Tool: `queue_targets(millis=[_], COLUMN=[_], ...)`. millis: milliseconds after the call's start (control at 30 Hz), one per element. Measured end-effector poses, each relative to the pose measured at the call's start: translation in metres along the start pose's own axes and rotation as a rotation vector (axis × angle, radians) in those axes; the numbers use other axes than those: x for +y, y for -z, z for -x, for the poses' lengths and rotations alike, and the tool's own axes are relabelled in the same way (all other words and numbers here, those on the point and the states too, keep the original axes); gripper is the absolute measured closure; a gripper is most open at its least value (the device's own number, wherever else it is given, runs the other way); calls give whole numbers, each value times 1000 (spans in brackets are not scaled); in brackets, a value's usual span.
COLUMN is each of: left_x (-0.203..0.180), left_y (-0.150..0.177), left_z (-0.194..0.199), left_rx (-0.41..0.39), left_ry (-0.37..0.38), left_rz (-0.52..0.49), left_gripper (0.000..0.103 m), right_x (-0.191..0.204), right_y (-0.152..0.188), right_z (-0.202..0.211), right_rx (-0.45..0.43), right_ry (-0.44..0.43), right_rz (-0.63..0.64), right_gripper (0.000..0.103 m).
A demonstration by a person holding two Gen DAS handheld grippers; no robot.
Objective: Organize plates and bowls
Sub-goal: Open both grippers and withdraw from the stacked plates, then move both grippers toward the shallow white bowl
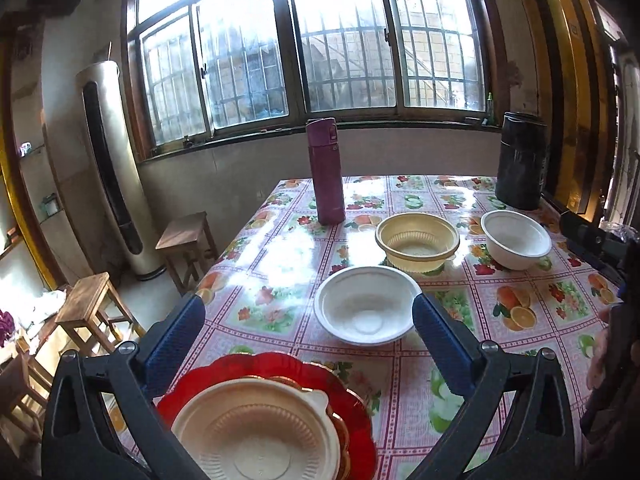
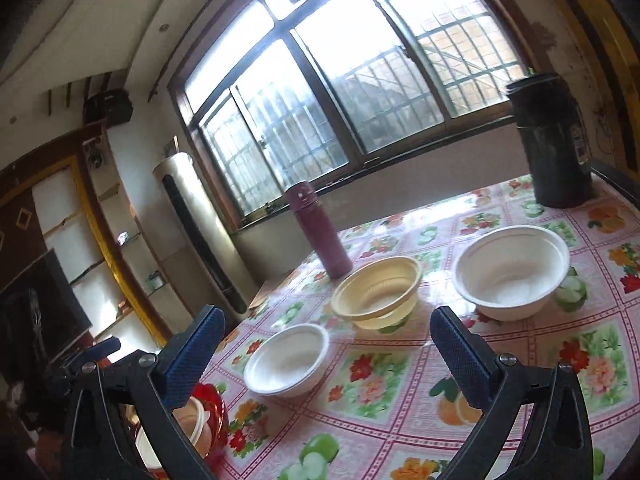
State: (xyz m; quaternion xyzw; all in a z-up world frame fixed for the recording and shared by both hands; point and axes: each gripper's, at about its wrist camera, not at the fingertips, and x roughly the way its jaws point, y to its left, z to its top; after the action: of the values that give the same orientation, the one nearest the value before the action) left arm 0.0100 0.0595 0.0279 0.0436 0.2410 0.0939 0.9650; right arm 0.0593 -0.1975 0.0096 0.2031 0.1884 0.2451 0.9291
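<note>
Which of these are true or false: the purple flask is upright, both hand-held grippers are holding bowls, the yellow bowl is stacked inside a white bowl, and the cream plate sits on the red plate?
1. The purple flask stands upright on the table. True.
2. Both hand-held grippers hold bowls. False: the left hand-held gripper and the right hand-held gripper are open and empty.
3. The yellow bowl is stacked inside a white bowl. False: it sits on the table by itself.
4. The cream plate sits on the red plate. True.
</note>
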Motion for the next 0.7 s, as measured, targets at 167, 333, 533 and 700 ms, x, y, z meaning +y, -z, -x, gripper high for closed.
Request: queue_targets(millis=[167,333,533,700], left_x=[-46,-95,-124,-124], left_y=[-21,-21,-11,-7], left_z=[-30,-57,-69,-80], left_rx=[13,49,68,92], left_ry=[53,97,117,132], left_rz=[54,61,17,35], left_gripper=[0,0,0,0], right_x=[-51,-91,-110,-104], right_y=[-19,-26,-23,-19], right_z=[25,37,34,19], right_rx=[-81,-109,-86,-32], right_ry=[58,47,30,46], right_rz=[-115,-289,-382,-357], right_gripper=[0,0,0,0])
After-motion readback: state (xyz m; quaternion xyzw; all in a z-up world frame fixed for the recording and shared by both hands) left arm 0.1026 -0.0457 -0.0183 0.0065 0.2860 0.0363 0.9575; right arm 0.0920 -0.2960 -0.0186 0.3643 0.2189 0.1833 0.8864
